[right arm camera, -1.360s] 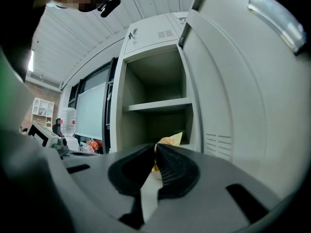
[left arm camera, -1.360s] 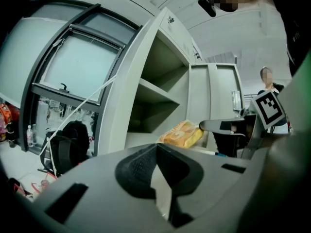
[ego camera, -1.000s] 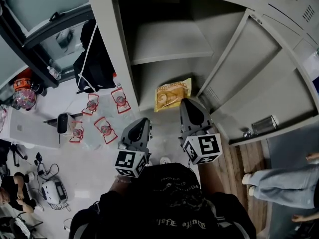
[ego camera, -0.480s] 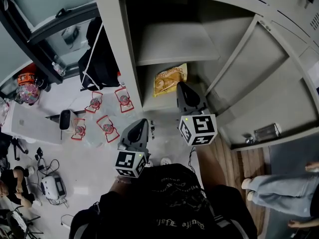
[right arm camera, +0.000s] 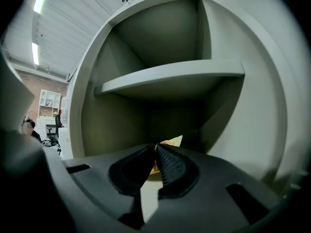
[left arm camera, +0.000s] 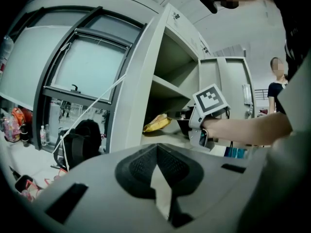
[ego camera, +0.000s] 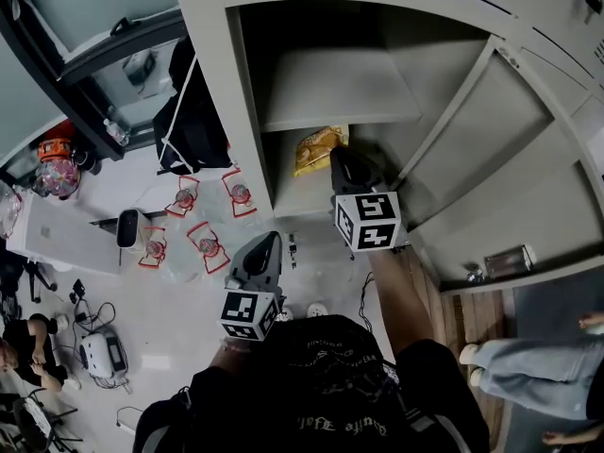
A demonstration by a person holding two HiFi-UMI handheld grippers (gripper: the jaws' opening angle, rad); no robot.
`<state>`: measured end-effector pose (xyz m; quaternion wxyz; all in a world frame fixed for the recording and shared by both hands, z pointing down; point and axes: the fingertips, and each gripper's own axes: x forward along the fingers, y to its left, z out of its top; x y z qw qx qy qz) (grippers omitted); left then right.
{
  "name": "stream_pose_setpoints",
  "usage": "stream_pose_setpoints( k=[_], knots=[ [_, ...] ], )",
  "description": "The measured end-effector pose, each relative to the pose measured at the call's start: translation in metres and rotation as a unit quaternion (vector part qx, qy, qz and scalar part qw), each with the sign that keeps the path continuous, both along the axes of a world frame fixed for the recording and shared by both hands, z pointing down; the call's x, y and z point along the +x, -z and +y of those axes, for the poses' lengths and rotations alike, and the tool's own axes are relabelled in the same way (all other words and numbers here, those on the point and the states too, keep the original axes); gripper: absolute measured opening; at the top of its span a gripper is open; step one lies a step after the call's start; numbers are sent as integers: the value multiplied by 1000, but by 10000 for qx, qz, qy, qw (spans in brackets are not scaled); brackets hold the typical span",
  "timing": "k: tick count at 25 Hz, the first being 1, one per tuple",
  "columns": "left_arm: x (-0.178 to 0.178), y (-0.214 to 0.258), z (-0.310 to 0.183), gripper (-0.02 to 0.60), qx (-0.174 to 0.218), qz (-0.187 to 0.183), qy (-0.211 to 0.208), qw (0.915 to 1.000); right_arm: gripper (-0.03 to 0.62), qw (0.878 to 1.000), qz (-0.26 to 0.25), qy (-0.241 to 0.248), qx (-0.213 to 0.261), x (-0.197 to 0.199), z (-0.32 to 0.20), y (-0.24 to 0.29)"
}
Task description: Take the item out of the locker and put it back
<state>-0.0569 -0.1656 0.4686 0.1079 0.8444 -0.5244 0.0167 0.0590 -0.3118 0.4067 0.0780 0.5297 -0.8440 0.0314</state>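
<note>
zero steps of the task look finished: the item, a yellow snack bag (ego camera: 318, 147), lies inside the locker (ego camera: 236, 111) on the lower shelf (ego camera: 302, 196), upper middle of the head view, not lifted. locker door (ego camera: 500, 149) stands swung open at the right of the frame, so access is sorted.

right gripper (ego camera: 340, 159) is reached into the lower compartment, tip right beside the near edge of the bag. in the right gripper view its jaws are pressed together at the tips with the yellow bag showing just past them; nothing looks pinched, though touching or just short of it i can't tell. my read: the jaws have to open before any grab.

left gripper (ego camera: 267, 248) hangs outside the locker, lower centre of the head view, well apart from the bag. its jaws are closed too, with nothing between them; its own view just looks across at the locker front and the other gripper.

upper shelf (ego camera: 330, 88) is bare.

left to do, as i judge it: open the jaws, grip the bag, pull it out of the locker, then set it back on the shelf and let go. basically the whole task; this is the approach for the first pick.
</note>
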Motion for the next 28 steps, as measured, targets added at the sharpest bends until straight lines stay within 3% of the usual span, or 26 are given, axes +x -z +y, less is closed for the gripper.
stream_pose_setpoints(
  k=[19, 24, 28],
  knots=[
    [-5, -12, -7, 8, -150, 37, 181, 9997, 20, 9929, 561, 14, -1053, 9, -26, -47],
    [-3, -13, -4, 8, -158, 32, 170, 9997, 31, 9919, 577, 28, -1131, 9, -25, -51],
    [-1, -10, -1, 8, -133, 47, 131, 9998, 78, 9935, 482, 41, -1030, 8, -22, -44]
  ],
)
